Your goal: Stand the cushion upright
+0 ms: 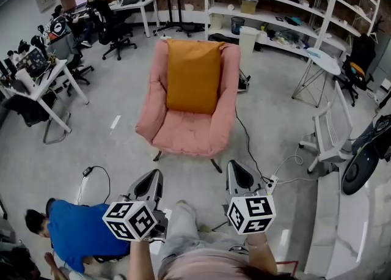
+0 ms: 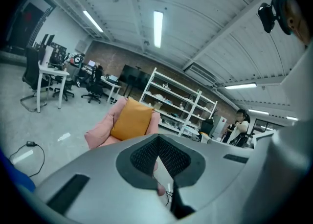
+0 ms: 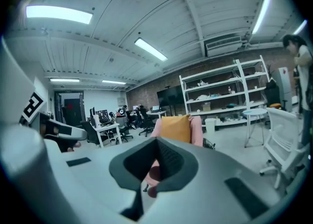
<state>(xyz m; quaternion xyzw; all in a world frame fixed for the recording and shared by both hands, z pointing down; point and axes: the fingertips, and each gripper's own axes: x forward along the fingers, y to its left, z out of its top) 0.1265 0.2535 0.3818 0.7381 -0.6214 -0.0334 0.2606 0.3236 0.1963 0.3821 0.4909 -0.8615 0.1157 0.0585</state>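
Note:
An orange cushion stands upright against the backrest of a pink armchair in the middle of the floor. The same cushion shows ahead in the left gripper view, and the cushion sits beyond the jaws in the right gripper view. My left gripper and right gripper are held side by side in front of the chair, well short of it. Both are shut with nothing between the pads. In their own views, the left gripper and right gripper both point toward the chair.
A person in a blue shirt crouches at the lower left. Desks and office chairs fill the left side, with shelving at the back. A white chair stands at right. A power strip with cables lies near the armchair.

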